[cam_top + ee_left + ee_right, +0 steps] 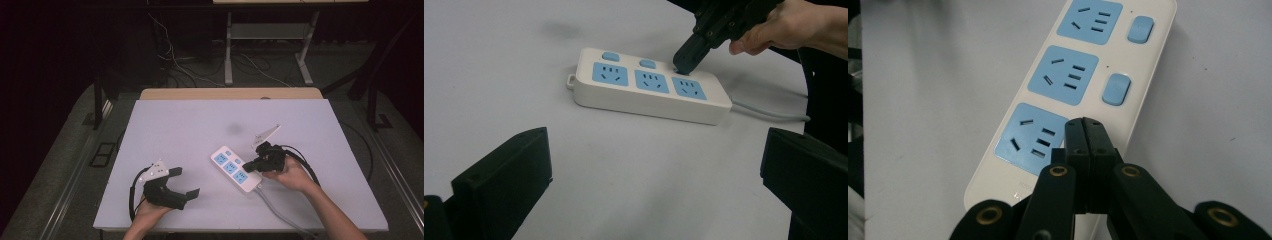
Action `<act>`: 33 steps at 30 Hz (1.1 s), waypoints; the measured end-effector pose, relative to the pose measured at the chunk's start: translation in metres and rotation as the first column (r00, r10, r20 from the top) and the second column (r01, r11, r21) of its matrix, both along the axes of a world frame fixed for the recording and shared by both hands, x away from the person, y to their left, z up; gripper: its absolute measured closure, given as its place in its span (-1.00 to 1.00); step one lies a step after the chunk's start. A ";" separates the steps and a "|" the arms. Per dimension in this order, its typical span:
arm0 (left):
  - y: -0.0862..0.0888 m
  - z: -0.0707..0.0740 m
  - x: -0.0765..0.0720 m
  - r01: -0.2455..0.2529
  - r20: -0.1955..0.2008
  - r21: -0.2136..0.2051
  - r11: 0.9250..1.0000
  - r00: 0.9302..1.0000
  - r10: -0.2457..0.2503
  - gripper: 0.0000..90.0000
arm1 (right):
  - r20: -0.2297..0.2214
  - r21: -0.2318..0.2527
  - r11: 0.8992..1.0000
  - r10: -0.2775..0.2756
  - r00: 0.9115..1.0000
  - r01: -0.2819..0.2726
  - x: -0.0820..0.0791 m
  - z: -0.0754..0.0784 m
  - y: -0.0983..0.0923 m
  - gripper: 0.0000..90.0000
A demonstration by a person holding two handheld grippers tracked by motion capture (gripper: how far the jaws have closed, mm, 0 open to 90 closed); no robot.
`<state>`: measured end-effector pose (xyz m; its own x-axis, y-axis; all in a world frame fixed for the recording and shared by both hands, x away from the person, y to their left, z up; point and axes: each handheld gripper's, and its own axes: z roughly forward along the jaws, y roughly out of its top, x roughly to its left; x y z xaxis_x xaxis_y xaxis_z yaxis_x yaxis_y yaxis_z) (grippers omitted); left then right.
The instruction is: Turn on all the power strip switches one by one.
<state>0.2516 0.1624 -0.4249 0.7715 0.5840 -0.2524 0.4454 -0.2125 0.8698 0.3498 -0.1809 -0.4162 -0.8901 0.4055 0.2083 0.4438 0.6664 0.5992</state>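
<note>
Landmark for this report: the white power strip (pixel 235 168), lying flat on the table (pixel 190 125), with three blue sockets in a row and a blue rocker switch beside each.

Progress: the work in hand appears to be pressing the strip's switches. My right gripper (pixel 1084 131) has its tip down at the switch beside the socket nearest the cable end (pixel 684 71); the left gripper view shows the tip meeting the strip's top face there. That switch is covered by the tip, so I cannot confirm whether it has gone over. The middle switch (pixel 1116 89) and the switch at the far end from the cable (pixel 1140 29) are both clear of my tools; I cannot tell their on or off position. I judge the first press to be under way, with up to two switches left to deal with.

Fingers, right: closed fully together, pad against pad, nothing gripped between them. They act as a single blunt point bearing on the strip.

Fingers, left: my left gripper (pixel 186 182) sits near the table's front edge, well apart from the strip on its side away from the cable. Its fingers (pixel 504 180) stand wide open and hold nothing.

The grey cable (pixel 769 111) leaves the strip's end by my right hand (pixel 290 175).
</note>
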 end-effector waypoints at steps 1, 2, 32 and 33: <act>0.000 0.000 0.000 -0.001 0.001 0.001 1.000 1.000 0.001 -1.00 | 0.002 -0.002 1.000 0.005 1.000 -0.005 -0.001 0.000 -0.001 1.00; 0.000 0.000 0.000 -0.001 0.001 0.001 1.000 1.000 0.001 -1.00 | -0.001 -0.014 1.000 0.002 1.000 -0.002 -0.002 0.000 -0.004 1.00; 0.001 0.000 0.001 -0.007 0.015 0.008 1.000 1.000 0.007 -1.00 | 0.004 0.028 1.000 0.006 1.000 -0.006 0.002 0.035 0.004 1.00; 0.001 0.000 0.001 -0.006 0.019 0.010 1.000 1.000 0.006 -1.00 | 0.008 0.028 1.000 0.008 1.000 -0.009 0.002 0.037 0.006 1.00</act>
<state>0.2521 0.1638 -0.4246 0.7724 0.5912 -0.2321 0.4306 -0.2187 0.8756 0.3519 -0.1753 -0.3791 -0.8952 0.3918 0.2123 0.4331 0.6528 0.6216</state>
